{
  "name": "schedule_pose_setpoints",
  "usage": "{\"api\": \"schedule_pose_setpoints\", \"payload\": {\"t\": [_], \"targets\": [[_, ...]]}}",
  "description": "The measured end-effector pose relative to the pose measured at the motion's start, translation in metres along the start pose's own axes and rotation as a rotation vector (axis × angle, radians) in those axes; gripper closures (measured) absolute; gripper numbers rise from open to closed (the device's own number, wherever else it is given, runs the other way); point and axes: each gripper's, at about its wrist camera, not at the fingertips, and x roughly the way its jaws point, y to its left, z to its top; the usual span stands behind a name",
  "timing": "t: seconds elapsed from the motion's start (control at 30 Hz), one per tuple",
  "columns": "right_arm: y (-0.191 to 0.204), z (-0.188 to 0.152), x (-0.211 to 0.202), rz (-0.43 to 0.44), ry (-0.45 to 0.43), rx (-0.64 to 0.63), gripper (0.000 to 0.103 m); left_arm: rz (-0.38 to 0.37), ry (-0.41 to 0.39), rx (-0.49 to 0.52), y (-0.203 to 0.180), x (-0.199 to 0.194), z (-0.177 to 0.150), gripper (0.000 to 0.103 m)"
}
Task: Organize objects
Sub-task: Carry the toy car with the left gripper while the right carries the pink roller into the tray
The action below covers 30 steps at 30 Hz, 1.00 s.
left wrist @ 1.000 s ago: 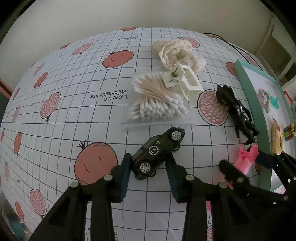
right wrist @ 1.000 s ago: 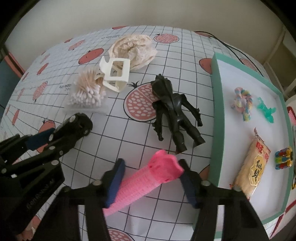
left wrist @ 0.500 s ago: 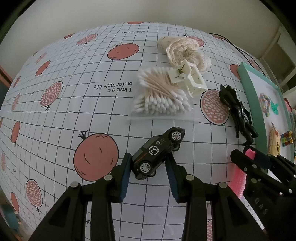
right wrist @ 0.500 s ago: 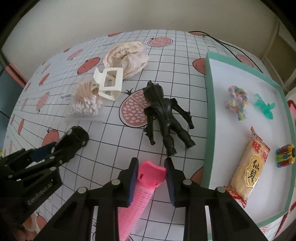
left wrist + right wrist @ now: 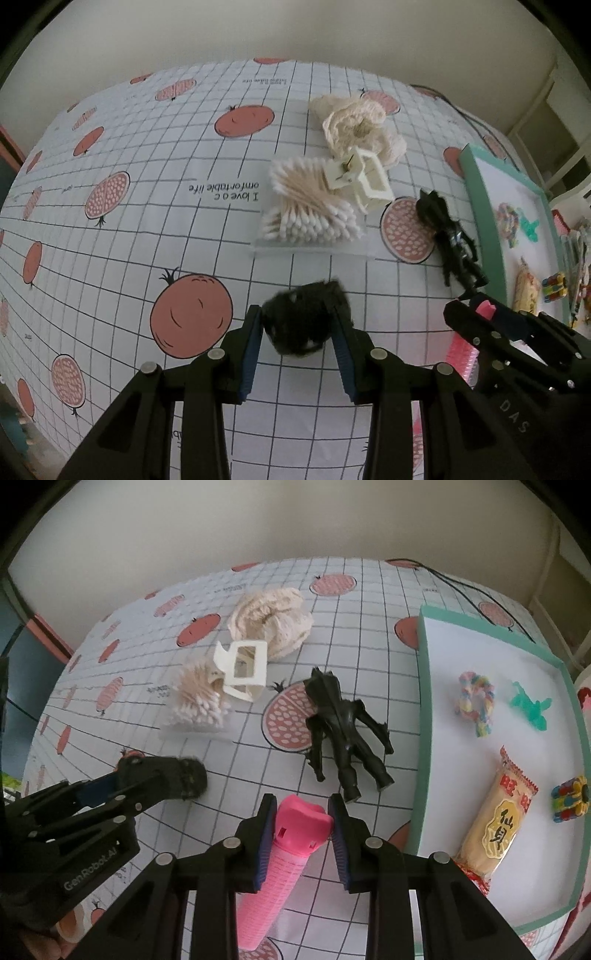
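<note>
At lower centre of each view, the left claw clamps the blurred black toy car and the right claw pinches the pink tube, which may pivot loose from its end-grip

My two wrist cameras are looking forward and down along my tongs, close over the table; both are seeing the swabs and figure.

A black toy car, blurred, sits between the left tool's pads. A pink ridged comb is pinched at its head by the right tool. A black figure lies flat beside the green-rimmed tray.
</note>
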Motion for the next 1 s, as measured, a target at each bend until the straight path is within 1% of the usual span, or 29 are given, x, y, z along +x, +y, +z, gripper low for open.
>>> {"api": "schedule_pose_setpoints", "payload": {"t": [0.2, 0.57, 0.7, 1.0], "targets": [[-0.002, 0.002, -0.015, 0.021, -0.033, 0.0, 0.072, -0.011, -0.045, 0.0, -0.001, -0.018, 0.002, 0.064], [-0.023, 0.005, -0.032, 0.024, -0.062, 0.005, 0.073, -0.026, -0.117, 0.017, -0.013, -0.043, 0.004, 0.065], [-0.039, 0.007, -0.046, 0.029, -0.088, 0.019, 0.073, -0.068, -0.168, 0.024, -0.027, -0.058, 0.006, 0.065], [-0.103, 0.001, -0.073, 0.004, -0.135, 0.124, 0.073, -0.164, -0.276, 0.079, -0.08, -0.083, 0.006, 0.065]]}}
